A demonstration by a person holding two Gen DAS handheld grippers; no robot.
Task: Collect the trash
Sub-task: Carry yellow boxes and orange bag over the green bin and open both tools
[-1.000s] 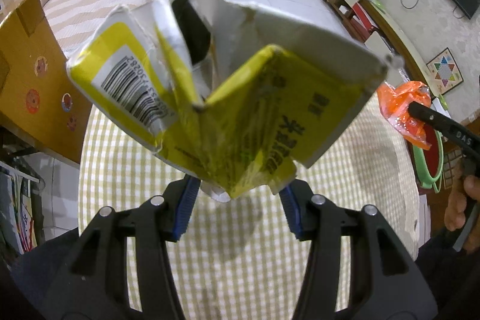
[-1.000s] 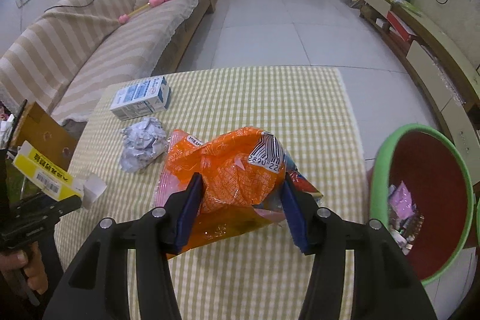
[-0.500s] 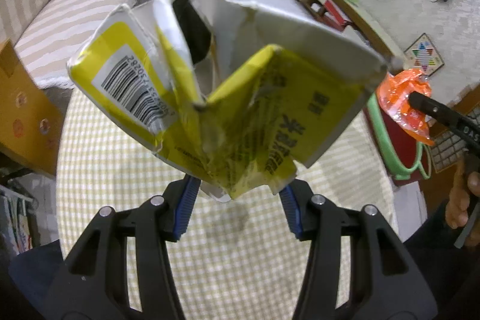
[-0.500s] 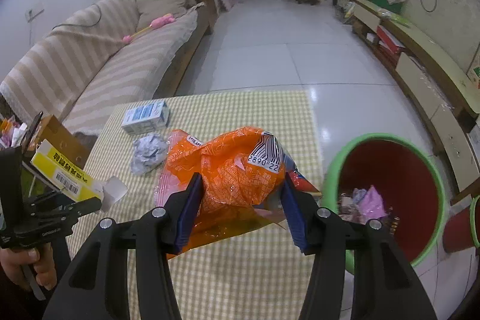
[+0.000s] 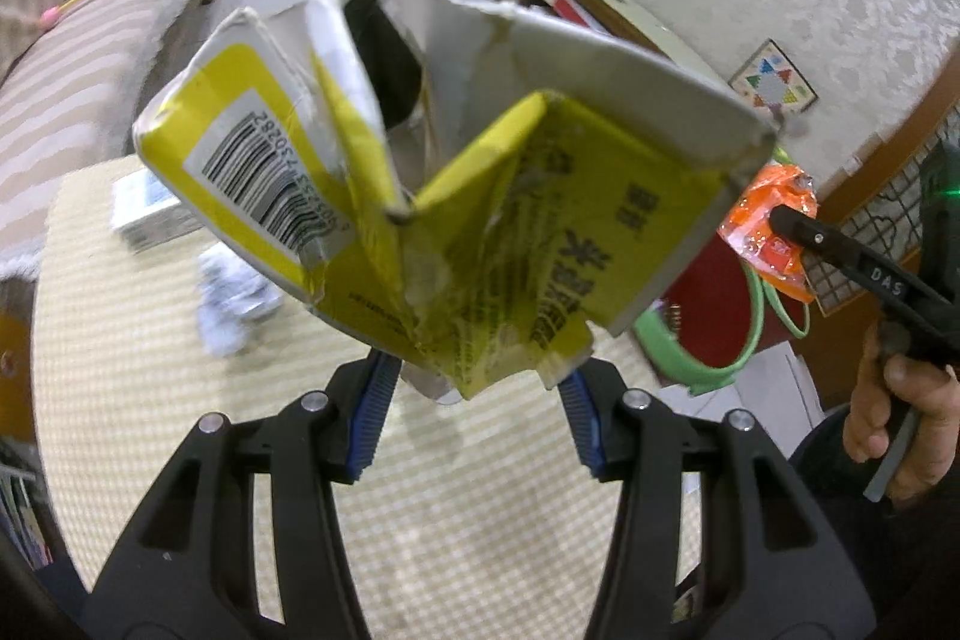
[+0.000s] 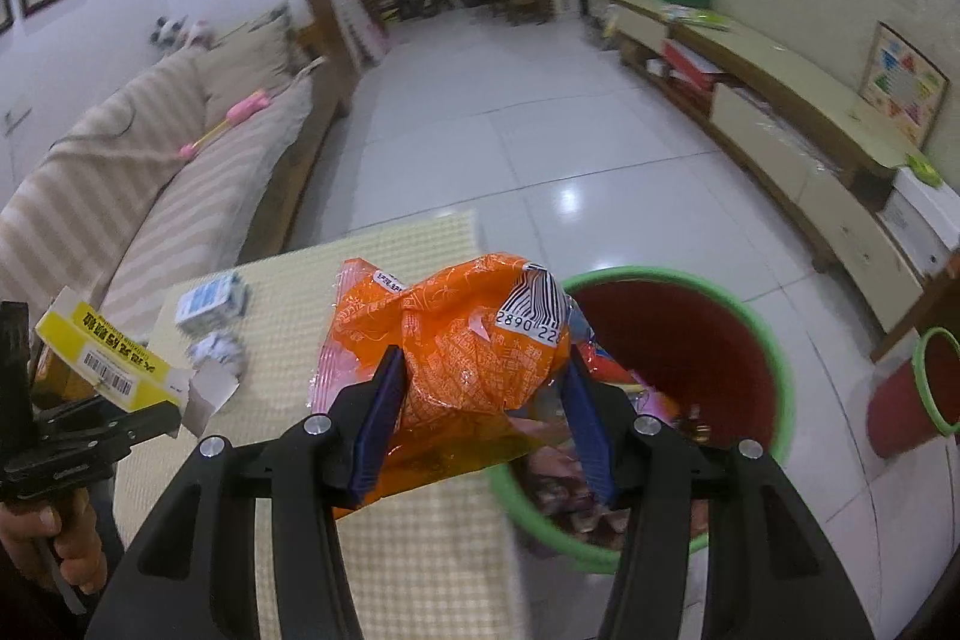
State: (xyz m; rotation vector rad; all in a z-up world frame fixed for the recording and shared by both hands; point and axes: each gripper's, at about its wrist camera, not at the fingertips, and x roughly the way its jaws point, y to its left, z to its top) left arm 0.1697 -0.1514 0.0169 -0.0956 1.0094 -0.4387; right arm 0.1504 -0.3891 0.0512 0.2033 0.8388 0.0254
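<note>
My left gripper [image 5: 474, 400] is shut on a torn yellow carton [image 5: 492, 220] with a barcode, held above the checked table [image 5: 180, 400]. The carton also shows in the right wrist view [image 6: 102, 364]. My right gripper [image 6: 480, 418] is shut on an orange plastic bag [image 6: 462, 346], held at the table's right edge, partly over the red bin with a green rim [image 6: 690, 340]. The bag [image 5: 762, 226] and bin [image 5: 702, 316] also show in the left wrist view. A blue-white milk box [image 6: 210, 301] and a crumpled paper ball [image 6: 216, 349] lie on the table.
A striped sofa [image 6: 150, 196] stands left of the table with a pink toy [image 6: 240, 118] on it. A second small red bin [image 6: 912, 394] stands at the right. A low TV cabinet [image 6: 780, 130] runs along the right wall. The bin holds several wrappers.
Both grippers have swung to the right with their loads. The orange bag has moved from above the table middle to the right edge, over the bin's rim.
</note>
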